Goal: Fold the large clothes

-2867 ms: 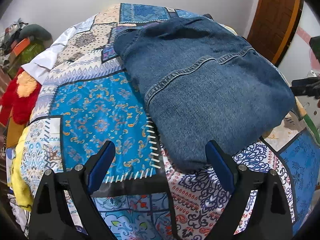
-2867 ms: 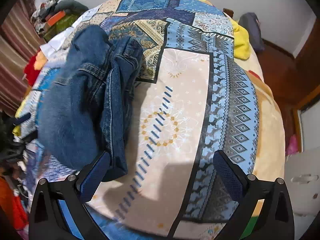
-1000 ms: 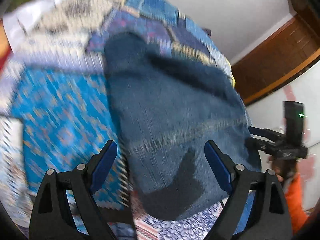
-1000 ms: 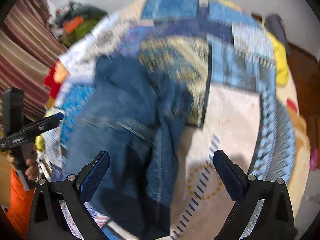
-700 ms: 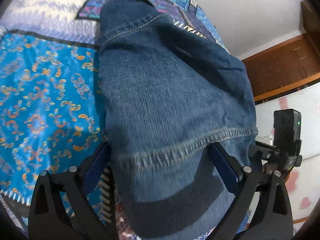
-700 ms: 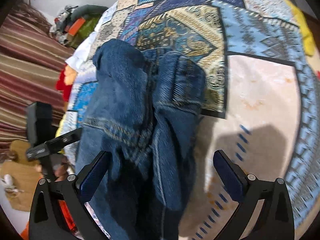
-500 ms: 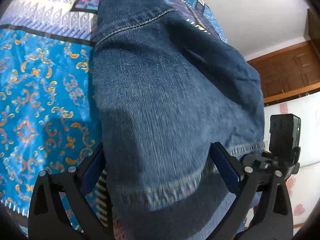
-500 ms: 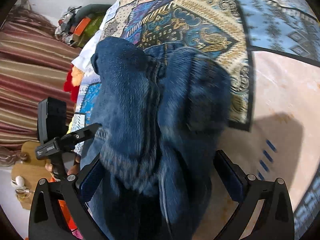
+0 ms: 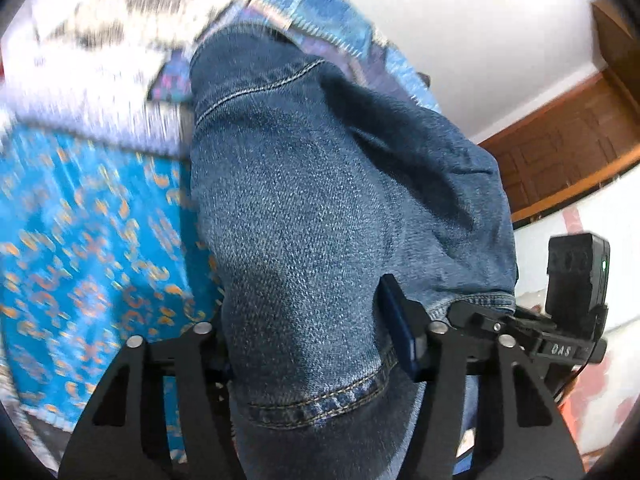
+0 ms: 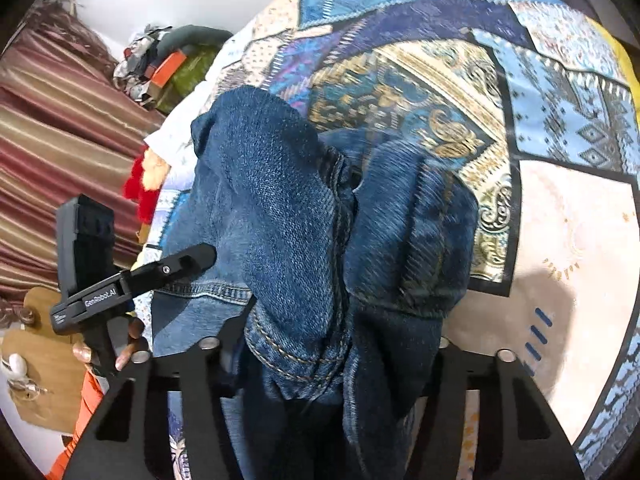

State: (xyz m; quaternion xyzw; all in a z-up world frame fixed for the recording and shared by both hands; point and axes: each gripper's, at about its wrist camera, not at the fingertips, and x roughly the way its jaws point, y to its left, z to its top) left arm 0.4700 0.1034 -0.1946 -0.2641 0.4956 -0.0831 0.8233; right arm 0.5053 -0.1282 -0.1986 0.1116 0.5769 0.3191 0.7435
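Note:
Folded blue jeans (image 9: 320,200) lie on a patchwork bedspread (image 9: 80,220). My left gripper (image 9: 308,344) is shut on the near end of the jeans, with thick denim between its jaws. In the right wrist view the jeans (image 10: 288,216) bunch up between the jaws of my right gripper (image 10: 332,352), which is shut on their folded edge. The left gripper (image 10: 132,276) shows at the left of the right wrist view, and the right gripper's body (image 9: 560,340) shows at the right of the left wrist view.
The bedspread (image 10: 520,120) covers the bed. A pile of clothes and red and orange things (image 10: 160,64) sits at the bed's far left side by a striped curtain (image 10: 52,128). A wooden door (image 9: 580,140) stands to the right.
Both grippers moved in onto the jeans and closed on their near ends. The jeans are now bunched up between the jaws and seem slightly lifted.

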